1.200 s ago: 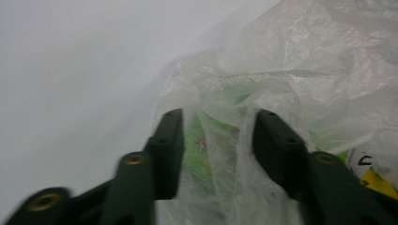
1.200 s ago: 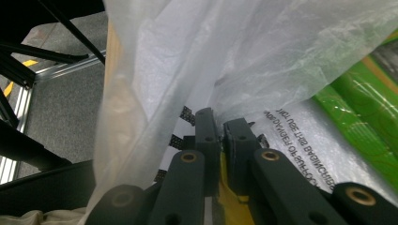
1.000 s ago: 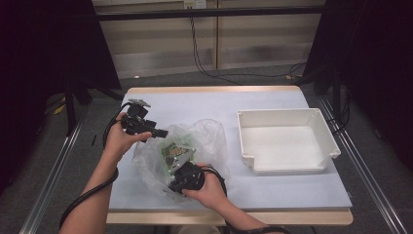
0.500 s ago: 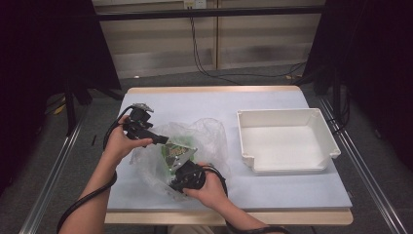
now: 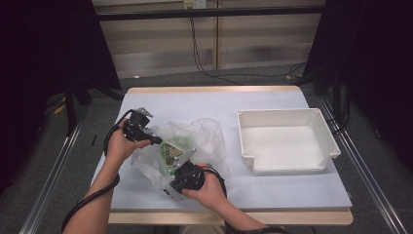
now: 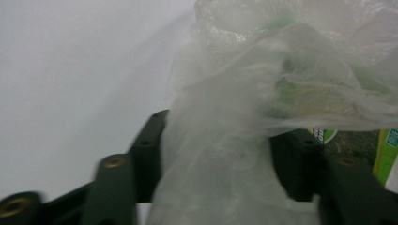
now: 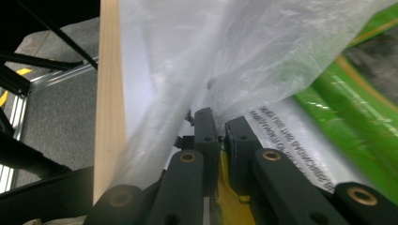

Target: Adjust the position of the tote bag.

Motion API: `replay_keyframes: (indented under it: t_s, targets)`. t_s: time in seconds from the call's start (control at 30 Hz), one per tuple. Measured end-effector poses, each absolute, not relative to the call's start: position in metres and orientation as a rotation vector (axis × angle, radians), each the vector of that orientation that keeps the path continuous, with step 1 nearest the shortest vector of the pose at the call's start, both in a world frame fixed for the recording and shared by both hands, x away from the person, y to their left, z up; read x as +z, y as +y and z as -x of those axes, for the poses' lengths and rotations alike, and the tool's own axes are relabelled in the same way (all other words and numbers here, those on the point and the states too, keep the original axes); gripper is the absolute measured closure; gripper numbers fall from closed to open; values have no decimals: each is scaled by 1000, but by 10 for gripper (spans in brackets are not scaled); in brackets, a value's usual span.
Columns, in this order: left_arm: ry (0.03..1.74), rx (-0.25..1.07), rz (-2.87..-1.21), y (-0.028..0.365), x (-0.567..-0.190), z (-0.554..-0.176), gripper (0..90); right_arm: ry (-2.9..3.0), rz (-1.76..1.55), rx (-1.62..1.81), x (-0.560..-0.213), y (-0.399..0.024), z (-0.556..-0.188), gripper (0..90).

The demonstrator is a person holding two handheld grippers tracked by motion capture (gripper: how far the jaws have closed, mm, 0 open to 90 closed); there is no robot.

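My left gripper sits at the left edge of the crumpled clear plastic bag, which lies on the pale blue table top at the near left, well apart from the empty white rectangular plastic tray on the right. Its jaws have just been closing. In the left gripper view a bunched fold of the bag film runs up between them, but the film hides the pads, so I cannot tell whether they press on it yet.

My right gripper is at the bag's near edge, jaws drawn narrow and pinched on a thin layer of the film. Its grey three-cornered plate lies over the bag in the high view.

Inside the bag: a green printed packet, seen through the film in the right gripper view, just beyond the jaws. The table's wooden edge strip runs beside the bag there.
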State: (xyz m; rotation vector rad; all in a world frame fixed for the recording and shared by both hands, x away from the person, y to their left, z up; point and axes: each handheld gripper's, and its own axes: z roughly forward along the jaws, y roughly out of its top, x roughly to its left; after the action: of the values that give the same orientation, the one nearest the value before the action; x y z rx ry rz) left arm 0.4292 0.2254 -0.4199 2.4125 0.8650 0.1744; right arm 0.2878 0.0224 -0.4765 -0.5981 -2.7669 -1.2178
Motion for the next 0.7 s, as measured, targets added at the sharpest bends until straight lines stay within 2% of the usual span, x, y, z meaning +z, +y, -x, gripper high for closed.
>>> replay_keyframes:
  t_s: [0.03,0.13,0.23,0.33,0.47,0.53,0.6,0.7]
  targets:
    - [870,189,-2415,226,-420,-429,585,-2771,587,-1214,-477,23,-286,855]
    - [876,186,-2407,230,-419,-432,743,-2776,559,-1211,-479,23,-284,854]
    - [884,186,-2412,231,-420,-436,811,-2776,555,-1206,-478,22,-280,855]
    - [892,200,-2438,230,-423,-442,834,-2773,546,-1206,-477,18,-276,857]
    - [963,214,-2377,231,-429,-445,853,-2785,494,-1188,-480,15,-271,865]
    - [968,181,-2366,233,-432,-447,857,-2777,492,-1172,-479,15,-271,860]
    - [922,178,-2408,235,-432,-448,862,-2775,517,-1175,-477,15,-273,833]
    - [939,165,-2366,233,-431,-444,863,-2762,573,-1234,-471,11,-278,759]
